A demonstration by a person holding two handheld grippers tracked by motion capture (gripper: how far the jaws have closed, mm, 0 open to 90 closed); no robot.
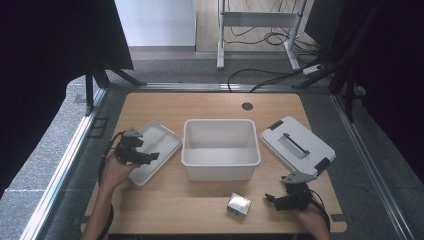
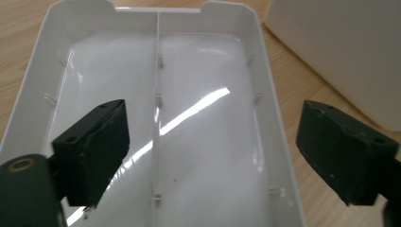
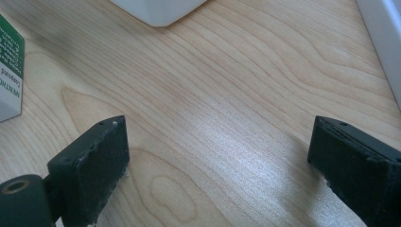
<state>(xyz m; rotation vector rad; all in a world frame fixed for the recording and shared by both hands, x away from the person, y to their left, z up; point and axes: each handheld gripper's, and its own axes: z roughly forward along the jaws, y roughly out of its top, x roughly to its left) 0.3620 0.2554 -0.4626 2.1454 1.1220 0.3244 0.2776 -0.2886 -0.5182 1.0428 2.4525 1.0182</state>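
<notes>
Desk (image 1: 210, 200) of pale wood carries every item. Nearest me, a small carton (image 1: 239, 206) with green print lies near the front edge, just left of my right gripper (image 1: 270, 198), whose jaws stand wide apart over bare wood with nothing between them; in the right gripper view the carton's edge (image 3: 10, 71) sits at far left, apart from both jaws. My left gripper (image 1: 153, 156) hangs over a shallow white divided tray (image 1: 167, 137) at the left of the desk, jaws spread wide and empty; the left gripper view shows the tray (image 2: 38, 80) with a central rib splitting it into two compartments. At centre stands a deep white bin (image 1: 221, 150), open. To its right a grey-white lid (image 1: 295, 145) with a dark handle lies flat. Beyond the desk, cables and a stand's legs (image 1: 220, 50) sit on the floor.
</notes>
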